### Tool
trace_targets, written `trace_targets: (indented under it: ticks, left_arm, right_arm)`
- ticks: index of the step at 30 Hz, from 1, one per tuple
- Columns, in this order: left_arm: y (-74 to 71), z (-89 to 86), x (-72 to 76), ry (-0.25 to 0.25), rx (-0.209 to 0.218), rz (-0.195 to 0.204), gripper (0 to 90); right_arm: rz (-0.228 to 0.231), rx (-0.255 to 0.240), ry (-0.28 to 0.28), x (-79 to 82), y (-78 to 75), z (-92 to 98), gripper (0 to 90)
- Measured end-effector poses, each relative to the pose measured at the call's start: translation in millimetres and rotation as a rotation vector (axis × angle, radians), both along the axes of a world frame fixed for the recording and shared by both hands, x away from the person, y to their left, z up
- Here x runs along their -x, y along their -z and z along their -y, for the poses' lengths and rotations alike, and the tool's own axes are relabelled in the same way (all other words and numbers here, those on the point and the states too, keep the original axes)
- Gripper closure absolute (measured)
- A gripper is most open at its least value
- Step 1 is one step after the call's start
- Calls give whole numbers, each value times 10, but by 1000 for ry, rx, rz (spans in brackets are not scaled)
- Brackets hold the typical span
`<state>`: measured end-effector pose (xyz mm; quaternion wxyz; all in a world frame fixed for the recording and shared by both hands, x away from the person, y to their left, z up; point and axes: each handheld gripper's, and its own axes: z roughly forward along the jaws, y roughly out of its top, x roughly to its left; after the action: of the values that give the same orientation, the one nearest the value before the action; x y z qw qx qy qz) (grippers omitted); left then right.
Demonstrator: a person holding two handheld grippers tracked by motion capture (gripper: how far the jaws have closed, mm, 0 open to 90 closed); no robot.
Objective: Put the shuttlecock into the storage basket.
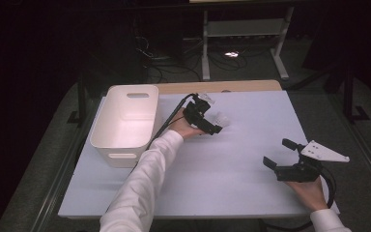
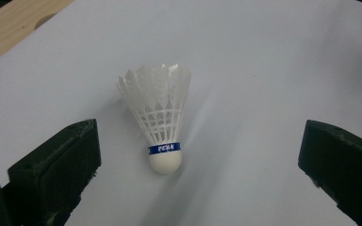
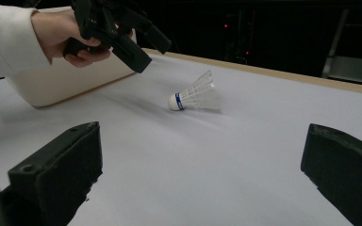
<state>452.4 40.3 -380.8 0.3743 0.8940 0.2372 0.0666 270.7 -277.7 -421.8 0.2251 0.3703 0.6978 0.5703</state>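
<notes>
A white feather shuttlecock (image 1: 222, 120) with a blue band round its cork lies on its side on the white table sheet (image 1: 251, 183). My left gripper (image 1: 212, 116) hovers open just over it. In the left gripper view the shuttlecock (image 2: 162, 113) lies between the two spread jaws, cork toward the camera, and my left gripper (image 2: 200, 165) touches nothing. My right gripper (image 1: 278, 152) stands open at the front right, well apart from it. Its own view has the shuttlecock (image 3: 195, 98) farther off, past the open right gripper (image 3: 200, 174), with the left gripper (image 3: 153, 52) above and to the left.
A white plastic bin (image 1: 125, 121) with handle slots stands at the table's left, close behind the left hand, its wall (image 3: 70, 84) near the shuttlecock. A wooden table edge (image 1: 222, 87) runs along the back. Beyond it are a dark floor, cables and a metal frame.
</notes>
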Motion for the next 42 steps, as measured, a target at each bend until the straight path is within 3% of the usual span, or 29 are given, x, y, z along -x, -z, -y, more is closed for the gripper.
trace_targets:
  ticks: [27,30,36,42]
  left_arm:
    - [276,60,-146,-6,-34,-72,0]
    - [279,56,-158,6,-42,-73,48]
    - [287,70,-195,6,-48,-86,62]
    - [291,76,-252,0,-21,-117,136]
  right_arm:
    - [10,0,-1,6,-4,8,0]
    - [7,0,-7,9,-6,-3,0]
    - [9,-7,-7,17,-12,-1,0]
    - [18,-10,-7,22,-18,3,0]
